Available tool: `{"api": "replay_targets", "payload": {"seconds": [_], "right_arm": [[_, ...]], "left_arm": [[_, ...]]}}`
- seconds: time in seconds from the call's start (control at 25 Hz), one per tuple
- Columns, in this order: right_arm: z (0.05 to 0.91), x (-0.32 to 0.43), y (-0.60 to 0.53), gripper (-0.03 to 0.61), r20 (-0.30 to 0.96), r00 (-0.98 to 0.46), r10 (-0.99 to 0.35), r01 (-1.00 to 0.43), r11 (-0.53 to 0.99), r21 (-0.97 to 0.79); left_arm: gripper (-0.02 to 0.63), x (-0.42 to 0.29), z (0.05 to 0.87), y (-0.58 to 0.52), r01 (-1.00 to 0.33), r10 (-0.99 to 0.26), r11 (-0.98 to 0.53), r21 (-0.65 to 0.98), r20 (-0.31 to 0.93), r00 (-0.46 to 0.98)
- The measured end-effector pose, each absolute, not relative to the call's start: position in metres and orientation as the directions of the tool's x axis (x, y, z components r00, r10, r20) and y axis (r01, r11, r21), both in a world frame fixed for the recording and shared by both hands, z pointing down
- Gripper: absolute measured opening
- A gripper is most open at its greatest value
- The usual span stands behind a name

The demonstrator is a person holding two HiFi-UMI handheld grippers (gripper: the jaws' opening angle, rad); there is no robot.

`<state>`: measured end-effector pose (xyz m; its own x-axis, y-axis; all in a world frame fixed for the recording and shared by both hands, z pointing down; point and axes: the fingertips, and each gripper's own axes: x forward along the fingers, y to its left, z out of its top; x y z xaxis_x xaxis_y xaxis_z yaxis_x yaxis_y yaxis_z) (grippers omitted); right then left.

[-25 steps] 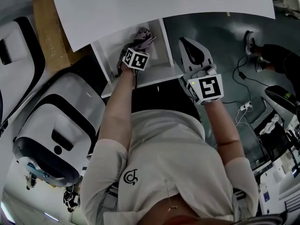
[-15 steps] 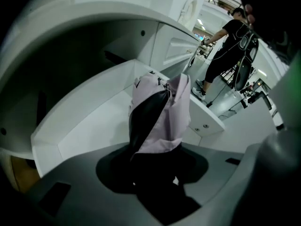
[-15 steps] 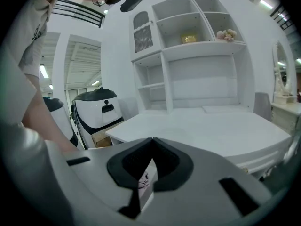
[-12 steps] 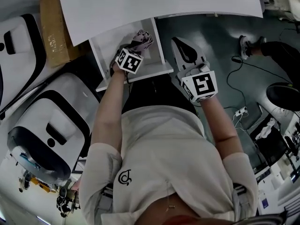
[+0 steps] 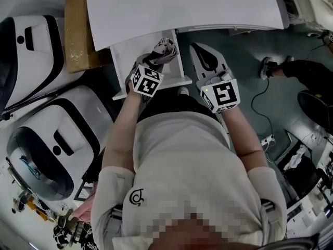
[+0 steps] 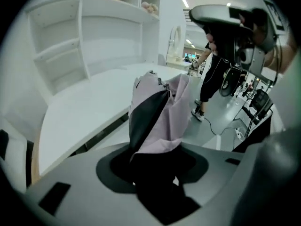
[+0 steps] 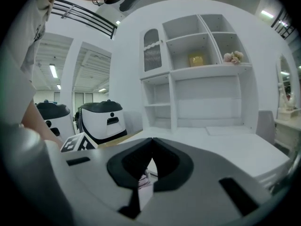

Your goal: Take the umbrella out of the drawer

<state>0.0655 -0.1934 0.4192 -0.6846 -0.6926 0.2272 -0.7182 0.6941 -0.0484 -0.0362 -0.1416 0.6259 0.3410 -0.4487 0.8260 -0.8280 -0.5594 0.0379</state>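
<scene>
While the left gripper (image 6: 155,157) clamps the umbrella (image 6: 159,109) over the open drawer (image 5: 124,56), the right gripper (image 7: 151,141) hangs alongside, jaws closed and empty.

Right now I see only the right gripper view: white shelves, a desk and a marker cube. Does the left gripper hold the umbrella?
Observer: Yes. The left gripper view shows the left gripper closed on a folded umbrella, pale pink and dark.
Operator: And where is the drawer?
Observer: In the head view the white drawer stands open, and the umbrella overlaps its right part. How high above it the umbrella is, I cannot tell there.
</scene>
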Motion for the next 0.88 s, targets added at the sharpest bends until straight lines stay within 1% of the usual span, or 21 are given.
{"api": "replay_targets", "payload": {"seconds": [0.24,0.52,0.88], "right_arm": [[0.376,0.061,-0.199,0.008,0.144,-0.697,-0.702,-0.710,0.704,-0.003],[0.341,0.056,-0.206,0.008,0.074,-0.699,-0.711,-0.712,0.702,0.014],[0.308,0.046,-0.204,0.007,0.027,-0.735,-0.677,-0.676,0.736,0.032]], "left_arm": [[0.207,-0.034,0.553,-0.153,-0.863,-0.608,-0.506,-0.006,0.712,0.351],[0.207,-0.047,0.464,-0.166,-0.901,-0.770,-0.430,-0.052,0.542,0.336],[0.209,-0.078,0.350,-0.166,-0.949,-0.919,-0.298,-0.099,0.299,0.257]]}}
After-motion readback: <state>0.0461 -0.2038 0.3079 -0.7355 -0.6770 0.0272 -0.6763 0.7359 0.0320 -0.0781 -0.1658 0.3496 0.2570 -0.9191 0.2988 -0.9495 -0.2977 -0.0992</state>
